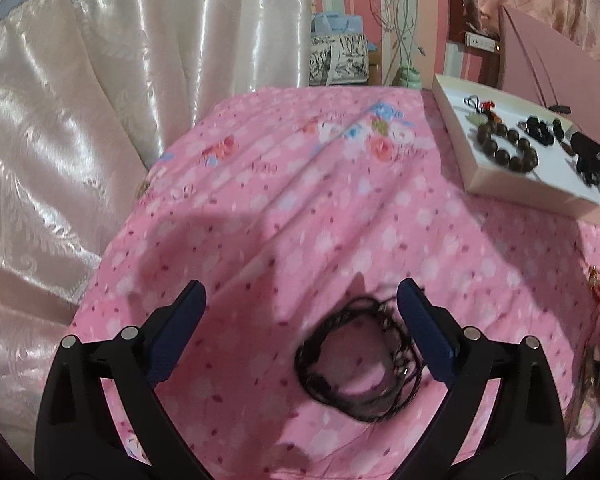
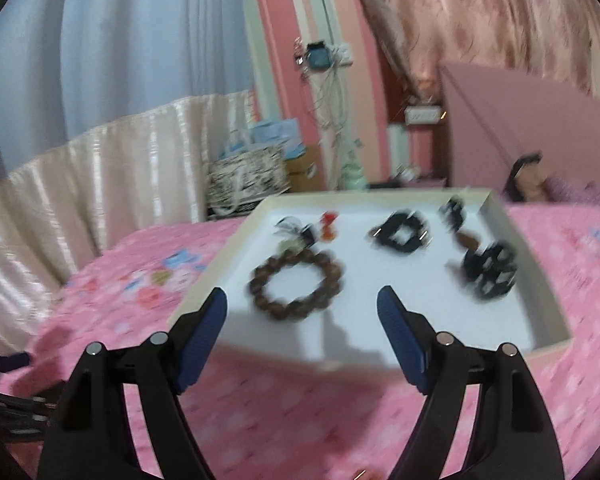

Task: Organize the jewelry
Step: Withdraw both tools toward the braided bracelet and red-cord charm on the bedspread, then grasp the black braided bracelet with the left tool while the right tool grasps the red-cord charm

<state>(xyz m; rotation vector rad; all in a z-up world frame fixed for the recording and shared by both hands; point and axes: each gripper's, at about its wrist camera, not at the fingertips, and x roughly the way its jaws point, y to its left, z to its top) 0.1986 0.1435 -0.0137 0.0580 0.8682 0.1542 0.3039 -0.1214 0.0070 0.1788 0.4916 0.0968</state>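
Left gripper (image 1: 302,304) spread over coiled black cord necklace (image 1: 360,364) on pink floral bedsheet (image 1: 260,208) | right gripper (image 2: 300,312) spread, empty, near shallow white tray (image 2: 548,312) | risk: loose cord loops may slip or snag.

We see our right gripper (image 2: 300,300) spread wide over the white tray (image 2: 540,300), the brown bead bracelet (image 2: 296,284) lying inside it.

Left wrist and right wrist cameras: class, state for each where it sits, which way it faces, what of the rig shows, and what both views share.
Left wrist: on the left gripper, facing down its open blue fingers at a black cord necklace on the pink bedspread.
Right wrist: on the right gripper, facing its open fingers and the white tray.
Shared: the tray and its brown bead bracelet.
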